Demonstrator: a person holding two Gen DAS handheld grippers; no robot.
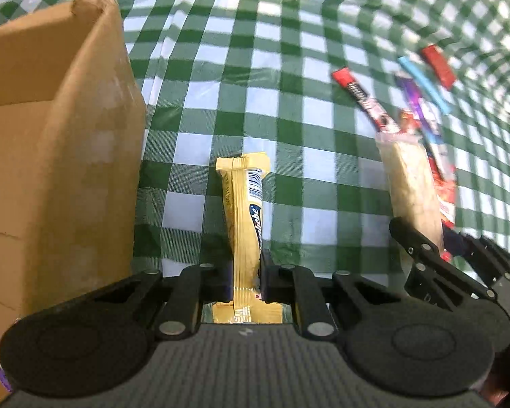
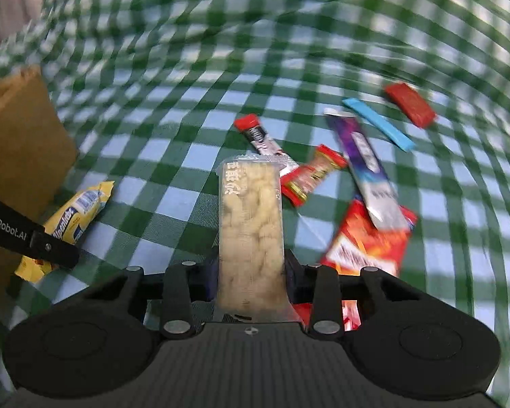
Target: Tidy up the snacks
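Observation:
My left gripper (image 1: pixel 245 280) is shut on a yellow snack bar (image 1: pixel 246 217), which sticks out ahead of the pads above the checked cloth. A brown cardboard box (image 1: pixel 61 142) stands just to its left. My right gripper (image 2: pixel 251 280) is shut on a clear-wrapped pale rice bar (image 2: pixel 251 224), lifted off the cloth. From the left wrist that same rice bar (image 1: pixel 414 190) and the right gripper (image 1: pixel 435 255) appear at the right. The right wrist view shows the yellow bar (image 2: pixel 74 216) pinched by a left finger (image 2: pixel 30 238) at the far left, beside the box (image 2: pixel 17 156).
Loose snacks lie on the green-and-white checked tablecloth (image 2: pixel 173 156): a red-and-white stick (image 2: pixel 260 137), a small red-gold candy (image 2: pixel 314 173), a purple bar (image 2: pixel 365 166), a blue strip (image 2: pixel 379 124), a red bar (image 2: pixel 410 103) and an orange-red packet (image 2: pixel 367 243).

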